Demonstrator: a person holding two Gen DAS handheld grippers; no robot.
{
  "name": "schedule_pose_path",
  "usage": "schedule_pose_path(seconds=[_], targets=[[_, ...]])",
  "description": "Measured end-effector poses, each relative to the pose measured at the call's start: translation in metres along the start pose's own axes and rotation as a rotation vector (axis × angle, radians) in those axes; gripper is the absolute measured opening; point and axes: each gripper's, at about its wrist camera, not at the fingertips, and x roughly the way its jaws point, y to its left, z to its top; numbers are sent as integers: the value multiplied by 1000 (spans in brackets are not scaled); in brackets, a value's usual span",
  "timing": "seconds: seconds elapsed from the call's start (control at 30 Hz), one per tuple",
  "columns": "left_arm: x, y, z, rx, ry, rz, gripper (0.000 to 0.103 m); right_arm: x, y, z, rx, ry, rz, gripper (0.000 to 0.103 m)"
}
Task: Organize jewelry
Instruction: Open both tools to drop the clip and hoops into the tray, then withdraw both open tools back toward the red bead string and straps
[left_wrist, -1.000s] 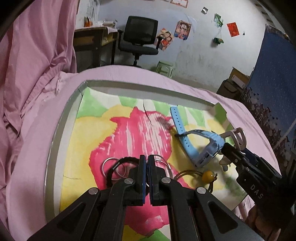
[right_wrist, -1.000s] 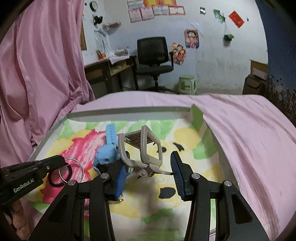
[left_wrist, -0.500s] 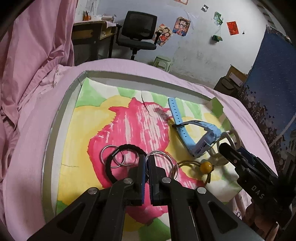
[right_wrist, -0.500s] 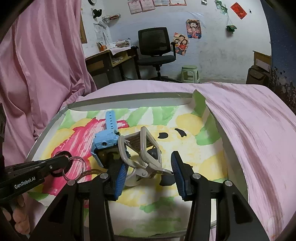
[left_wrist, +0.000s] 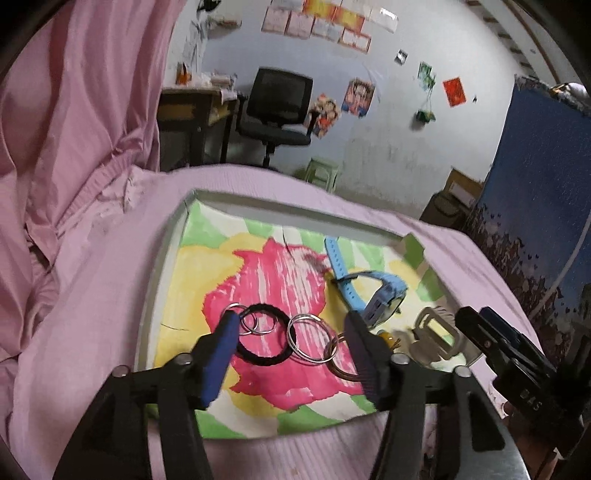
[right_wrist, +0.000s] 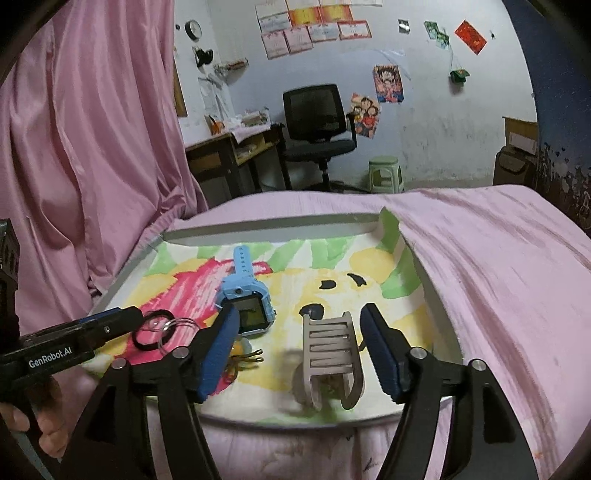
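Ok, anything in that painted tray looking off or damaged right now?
One thing: the beige plastic claw hair clip lies tipped on its side between the opening right tongs, untouched. The painted paper lining shows a dark crack near the blue smartwatch's strap.

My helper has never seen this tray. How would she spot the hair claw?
Find the painted tray on the pink bedspread. At its near right corner, right of the blue watch, lies the hair claw: the only beige piece, with a slotted, ladder-like back.
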Motion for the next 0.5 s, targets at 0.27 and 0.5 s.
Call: schedule_pose_path(seconds=[0.27, 0.5], targets=[[-41, -8, -15, 29, -128, 6, 86, -47, -1, -3, 3, -136, 8, 85], [-68, -13, -33, 27, -197, -5, 96, -86, -6, -11, -9, -216, 9, 101]])
